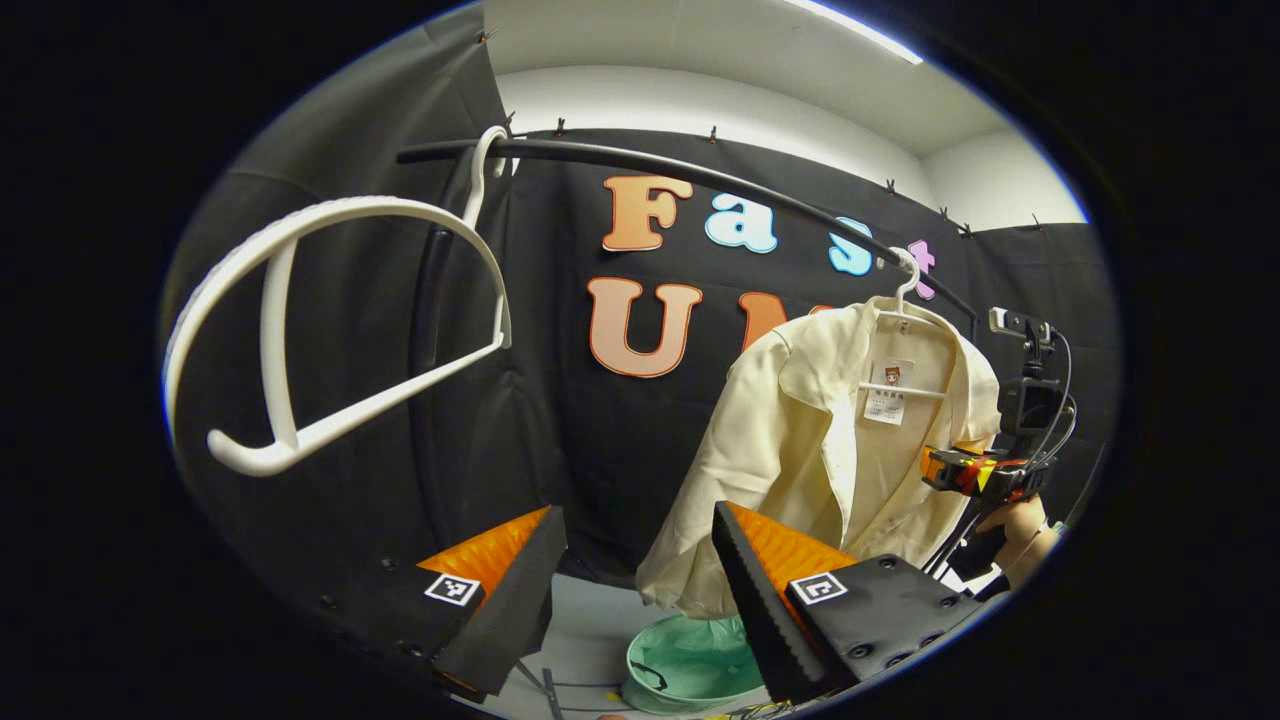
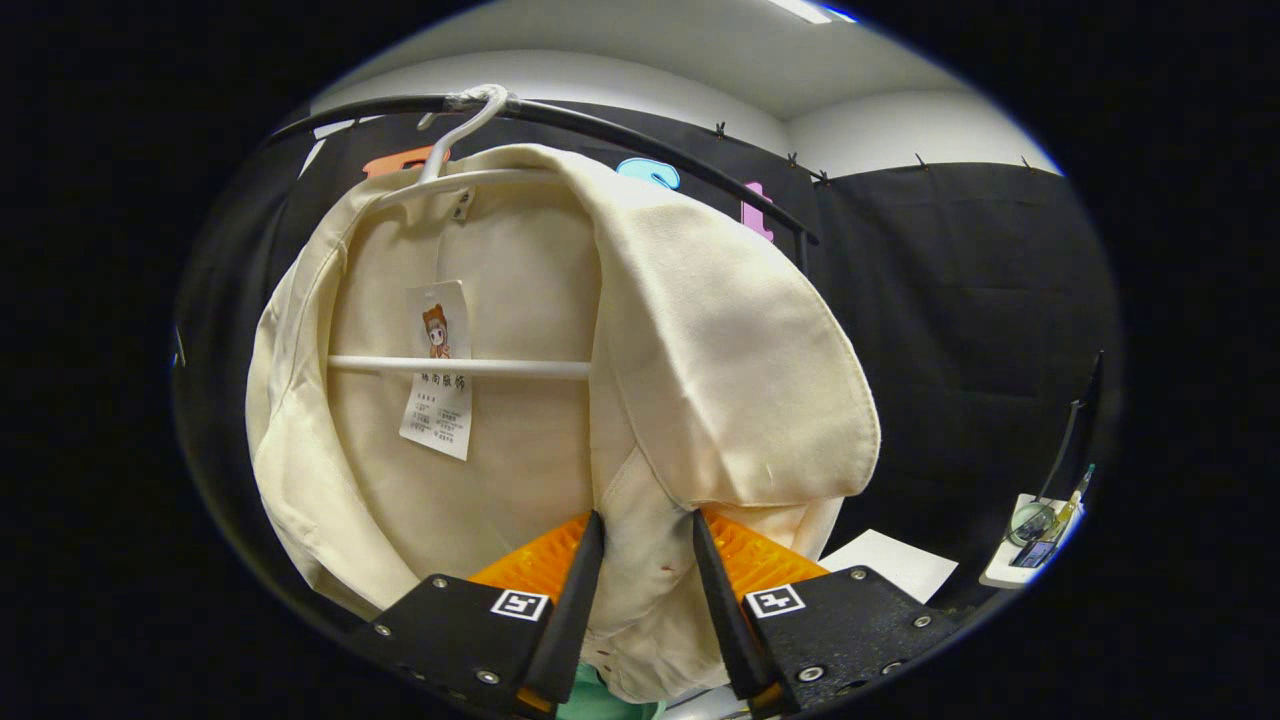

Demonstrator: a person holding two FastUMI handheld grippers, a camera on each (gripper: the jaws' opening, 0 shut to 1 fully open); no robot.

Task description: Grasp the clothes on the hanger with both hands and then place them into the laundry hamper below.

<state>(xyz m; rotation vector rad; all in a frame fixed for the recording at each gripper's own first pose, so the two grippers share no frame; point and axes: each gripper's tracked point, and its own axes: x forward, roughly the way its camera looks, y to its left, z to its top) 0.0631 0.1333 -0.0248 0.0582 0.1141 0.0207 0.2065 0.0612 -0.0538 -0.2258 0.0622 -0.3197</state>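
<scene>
Cream shirt (image 2: 560, 330) hangs lengthwise down from a white hanger (image 2: 460, 368) on the black rail (image 1: 700, 180), above the green hamper (image 1: 690, 665), its front edge clamped between the right gripper (image 2: 645, 560) fingers, while the left gripper (image 1: 640, 590) stands apart, beside an empty hanger (image 1: 330, 330).

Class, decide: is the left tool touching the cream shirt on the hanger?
Apart. In the left gripper view, the left tool is open, and dark wall shows between its fingers, with the shirt hanging farther back.

Matt cloth shirt (image 2: 700, 340); smooth plastic hanger (image 1: 330, 330).
</scene>
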